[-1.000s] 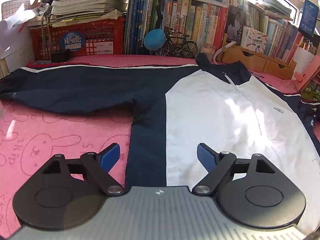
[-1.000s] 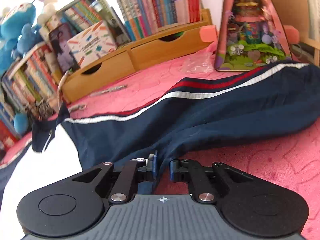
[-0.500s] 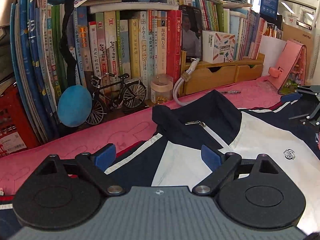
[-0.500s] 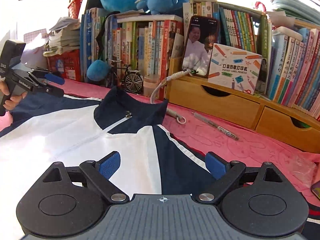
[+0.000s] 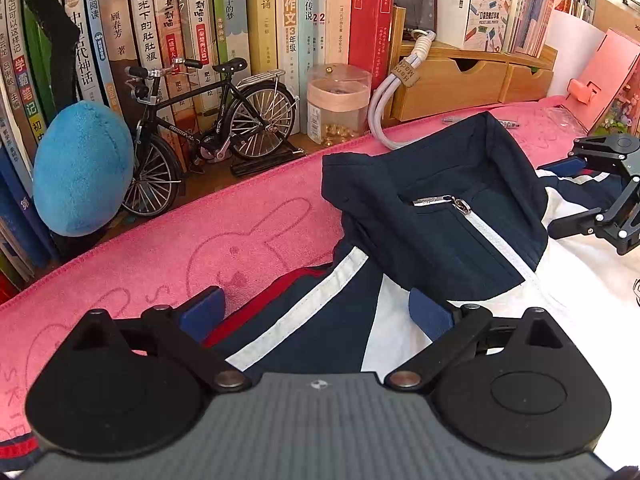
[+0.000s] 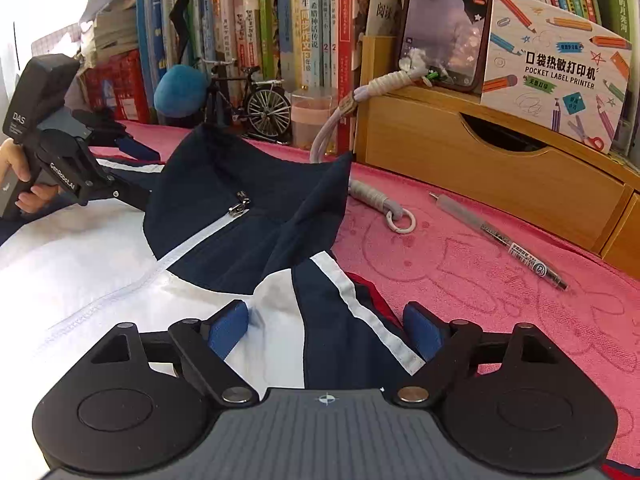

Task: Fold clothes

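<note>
A navy and white zip jacket (image 5: 440,232) lies flat on the pink towel (image 5: 200,248), collar toward the bookshelf. My left gripper (image 5: 316,312) hovers at its left shoulder with the striped shoulder seam between its blue pads; the jaws are opening and do not press on the cloth. My right gripper (image 6: 326,330) straddles the other shoulder of the jacket (image 6: 224,200); its jaws are closing, the pads still apart from the fabric. Each view shows the other tool: right gripper (image 5: 568,196), left gripper (image 6: 136,172) held by a hand (image 6: 24,188).
Behind the collar stand a model bicycle (image 5: 208,132), a blue plush ball (image 5: 80,168), a clear jar (image 5: 338,104) and a row of books (image 5: 280,20). A wooden drawer box (image 6: 500,176), a pen (image 6: 500,236) and a white cord with a ring (image 6: 376,200) lie to the right.
Both grippers have swung from the sleeves and body up to the jacket's shoulders by the collar. The right gripper let go of the navy sleeve and opened, then narrowed a little. The left widened slightly.
</note>
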Motion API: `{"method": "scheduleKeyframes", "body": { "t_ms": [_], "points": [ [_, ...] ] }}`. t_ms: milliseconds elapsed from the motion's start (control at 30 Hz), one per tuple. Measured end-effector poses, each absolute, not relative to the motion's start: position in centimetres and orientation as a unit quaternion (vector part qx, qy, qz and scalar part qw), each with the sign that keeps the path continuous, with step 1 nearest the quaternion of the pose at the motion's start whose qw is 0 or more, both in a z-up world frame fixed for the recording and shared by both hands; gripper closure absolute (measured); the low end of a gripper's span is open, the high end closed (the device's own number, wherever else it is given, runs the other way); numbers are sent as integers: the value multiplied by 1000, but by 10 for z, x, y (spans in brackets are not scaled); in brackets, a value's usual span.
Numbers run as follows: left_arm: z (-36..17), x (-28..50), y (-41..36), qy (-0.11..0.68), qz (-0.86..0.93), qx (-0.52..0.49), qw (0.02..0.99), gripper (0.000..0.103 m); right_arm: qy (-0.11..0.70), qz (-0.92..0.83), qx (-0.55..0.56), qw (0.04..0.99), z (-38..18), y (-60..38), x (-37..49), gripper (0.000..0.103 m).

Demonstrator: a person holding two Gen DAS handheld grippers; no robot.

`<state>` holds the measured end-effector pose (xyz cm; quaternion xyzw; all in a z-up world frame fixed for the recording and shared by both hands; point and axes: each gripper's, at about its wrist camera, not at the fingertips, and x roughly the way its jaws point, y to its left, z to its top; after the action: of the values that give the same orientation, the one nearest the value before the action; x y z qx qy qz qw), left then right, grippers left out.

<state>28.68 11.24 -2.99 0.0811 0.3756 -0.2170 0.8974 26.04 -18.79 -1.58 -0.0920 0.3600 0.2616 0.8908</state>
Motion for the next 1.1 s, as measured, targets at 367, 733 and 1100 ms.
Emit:
{"method": "scheduleKeyframes", "body": {
  "t_ms": [367, 733, 1100],
  "points": [
    [-25, 260, 98, 339, -146, 98, 924, 87, 343, 206, -135, 907, -6, -153, 237, 90],
    [-15, 268, 89, 288, -36, 137, 947, 97, 249, 144, -188, 939, 13, -118, 253, 96],
    [-28, 301, 106, 339, 11, 114, 934, 89, 301, 137, -168, 928, -10, -97, 322, 78]
  ]
}}
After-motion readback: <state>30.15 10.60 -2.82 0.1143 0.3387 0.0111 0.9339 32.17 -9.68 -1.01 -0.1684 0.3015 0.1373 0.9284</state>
